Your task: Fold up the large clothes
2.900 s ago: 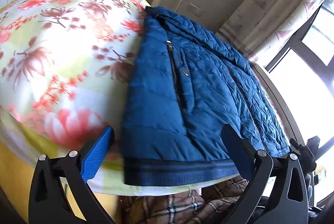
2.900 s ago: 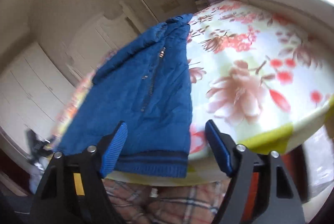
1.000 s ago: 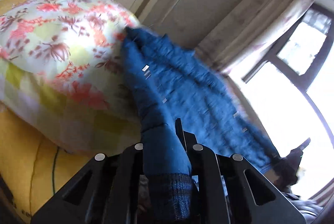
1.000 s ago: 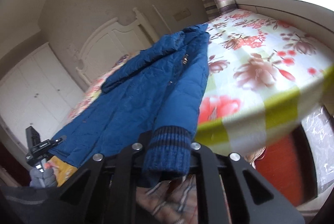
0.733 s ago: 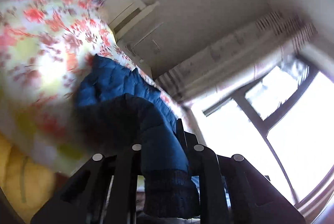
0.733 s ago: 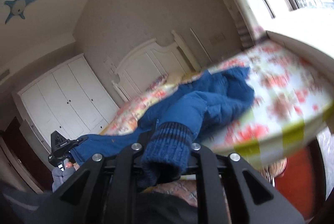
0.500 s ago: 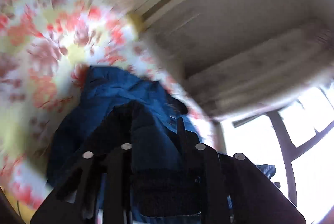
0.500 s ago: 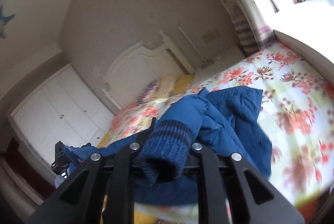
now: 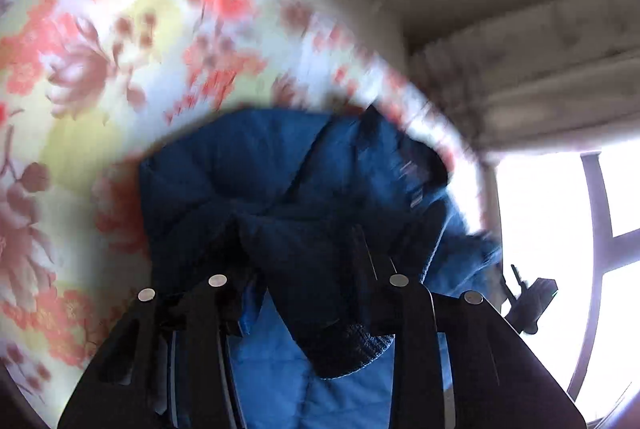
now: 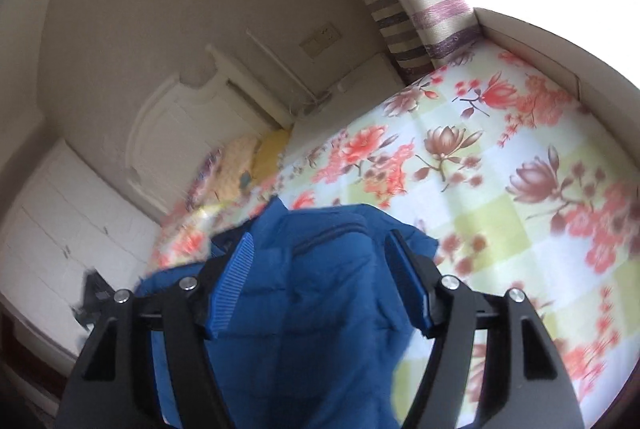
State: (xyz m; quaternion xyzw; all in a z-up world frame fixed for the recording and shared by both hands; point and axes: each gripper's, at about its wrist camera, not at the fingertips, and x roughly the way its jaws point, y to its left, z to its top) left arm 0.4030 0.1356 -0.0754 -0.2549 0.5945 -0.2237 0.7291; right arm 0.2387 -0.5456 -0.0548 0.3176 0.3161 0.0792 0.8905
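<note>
**Hem carried over the jacket; both grippers letting go**

The blue quilted jacket (image 10: 320, 309) is seen lying on the floral bedsheet (image 10: 500, 189), its lower part doubled over towards the collar end. In the right wrist view, the right gripper (image 10: 322, 285) is held above the folded cloth with its jaws standing wide apart; they have just been opening, and nothing is pinched between the blue pads (image 10: 234, 285), though jacket fabric lies beneath them. In the left wrist view, the left gripper (image 9: 304, 269) has also just been opening, but only a little: the dark ribbed hem (image 9: 352, 345) is still draped between its fingers, and whether the pads still press on it cannot be told through the blur and shadow.

Several risks are judged from this. If the left gripper is drawn away before the hem is fully freed, the knit band may be dragged back and the fold undone. Because the padding is puffy and springy, the upper layer may be expected to slide or spring open once released. The two sides may also be left uneven, since the releases are not matched, so a skewed fold could result.
</note>
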